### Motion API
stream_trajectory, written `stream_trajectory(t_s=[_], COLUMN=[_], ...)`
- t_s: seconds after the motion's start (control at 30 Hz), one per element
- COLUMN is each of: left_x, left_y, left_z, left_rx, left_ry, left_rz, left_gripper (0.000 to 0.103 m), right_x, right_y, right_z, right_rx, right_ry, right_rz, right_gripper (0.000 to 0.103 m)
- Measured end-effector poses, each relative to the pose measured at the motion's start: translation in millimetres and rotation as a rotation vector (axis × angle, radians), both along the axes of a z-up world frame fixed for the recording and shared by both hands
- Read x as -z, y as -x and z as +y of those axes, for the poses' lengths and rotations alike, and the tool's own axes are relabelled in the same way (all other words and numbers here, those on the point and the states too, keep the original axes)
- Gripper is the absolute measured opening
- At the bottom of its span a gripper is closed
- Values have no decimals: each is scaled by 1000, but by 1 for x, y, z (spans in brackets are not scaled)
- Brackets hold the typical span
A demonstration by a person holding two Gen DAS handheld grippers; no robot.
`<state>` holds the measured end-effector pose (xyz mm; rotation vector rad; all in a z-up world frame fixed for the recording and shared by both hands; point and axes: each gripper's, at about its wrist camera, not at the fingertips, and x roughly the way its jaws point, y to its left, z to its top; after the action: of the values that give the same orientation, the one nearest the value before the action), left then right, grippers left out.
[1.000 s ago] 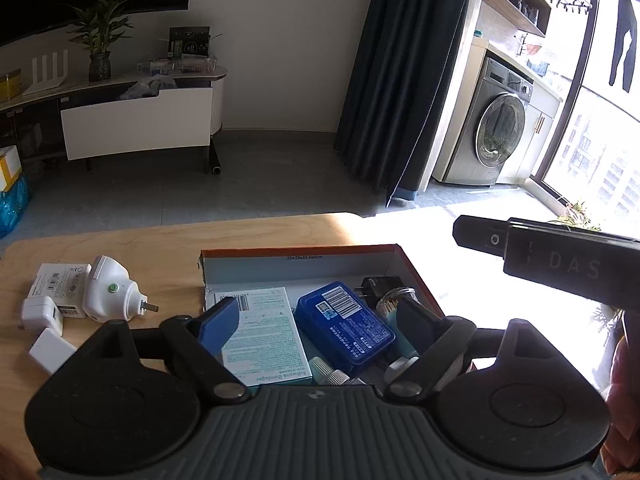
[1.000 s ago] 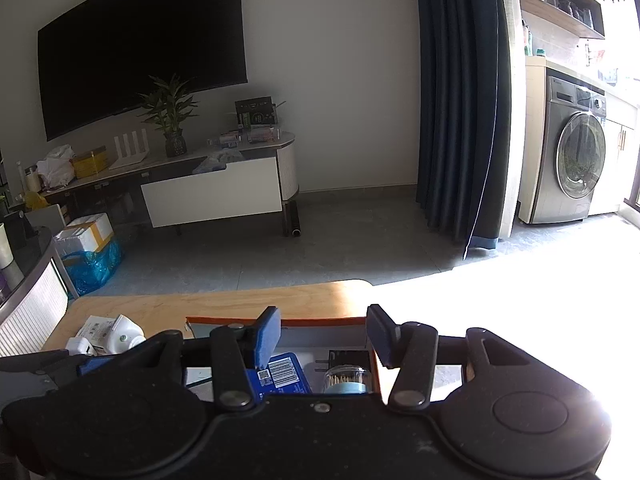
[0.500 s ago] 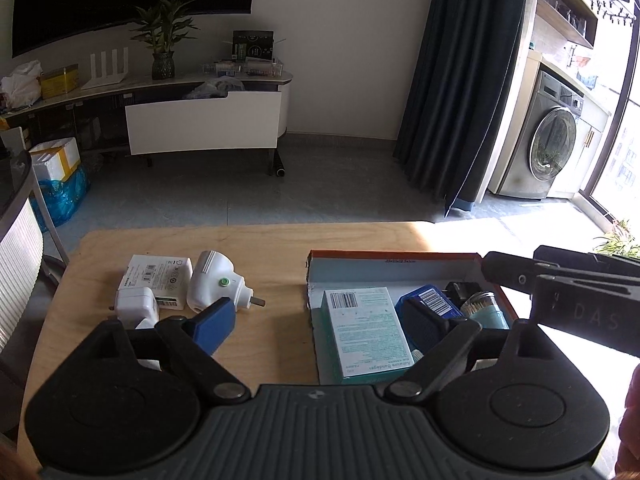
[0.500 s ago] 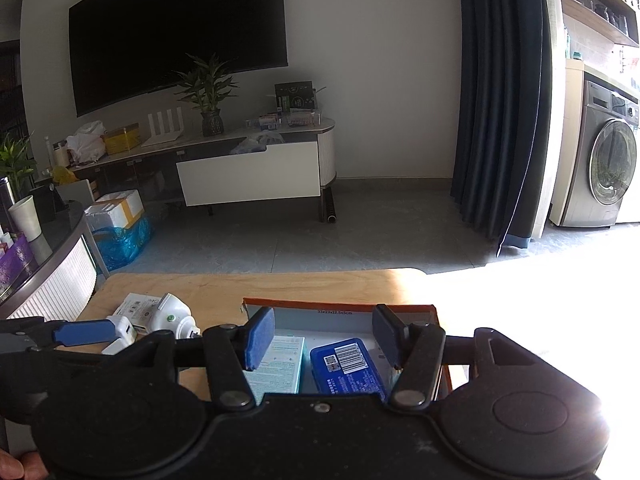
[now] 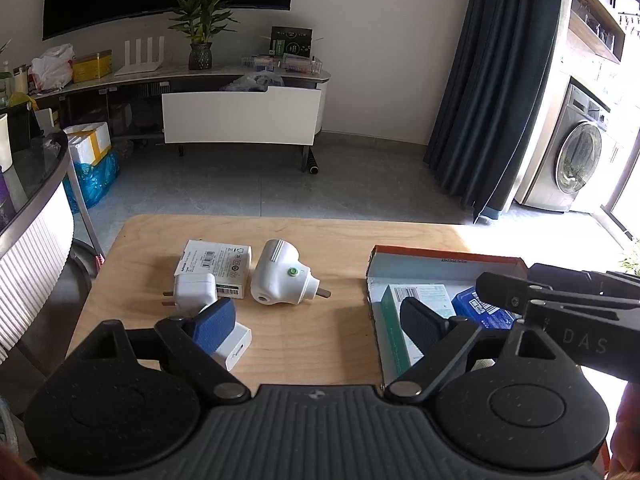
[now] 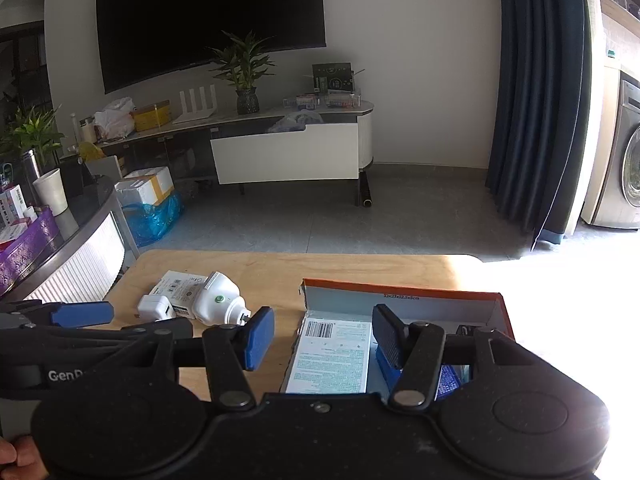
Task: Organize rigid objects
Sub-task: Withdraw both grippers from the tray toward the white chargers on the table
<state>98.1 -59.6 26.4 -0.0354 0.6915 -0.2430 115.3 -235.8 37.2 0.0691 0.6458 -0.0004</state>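
Observation:
An open orange-rimmed box (image 5: 444,258) (image 6: 400,286) sits on the right of the wooden table, holding a white-and-teal carton (image 5: 424,294) (image 6: 332,350) and a blue pack (image 5: 482,310) (image 6: 450,380). To its left lie a round white plug adapter (image 5: 280,280) (image 6: 218,304), a small white pronged charger (image 5: 192,298) (image 6: 154,308), a flat white carton (image 5: 214,266) (image 6: 180,286) and a white block (image 5: 236,346). My left gripper (image 5: 316,322) (image 6: 80,314) is open over bare wood between these and the box. My right gripper (image 6: 323,336) (image 5: 560,300) is open above the box's left wall, holding nothing.
The table (image 5: 300,236) ends close behind the objects, with grey floor beyond. A ribbed white counter (image 5: 36,248) (image 6: 80,264) stands against the table's left side. A TV console (image 6: 288,156) is far back. A hand (image 6: 12,460) shows at the lower left.
Both grippers have swung left: the left one moved from above the box to the wood beside the chargers. The right jaws stand wider than a second ago.

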Motion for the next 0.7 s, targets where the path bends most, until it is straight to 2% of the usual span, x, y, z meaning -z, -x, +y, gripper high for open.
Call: stream_trajectory(t_s=[0.43, 0.7], left_x=[14, 43], left_y=[1, -4], left_z=[31, 56], left_rx=[-47, -73], left_ry=[4, -44], left_rz=[28, 79], left_gripper=[92, 96], right_x=[14, 26], right_y=[-10, -10], right_z=[27, 28], right_rx=[-68, -84], right_ry=[-16, -35], right_rz=[26, 50], right_gripper=[67, 67])
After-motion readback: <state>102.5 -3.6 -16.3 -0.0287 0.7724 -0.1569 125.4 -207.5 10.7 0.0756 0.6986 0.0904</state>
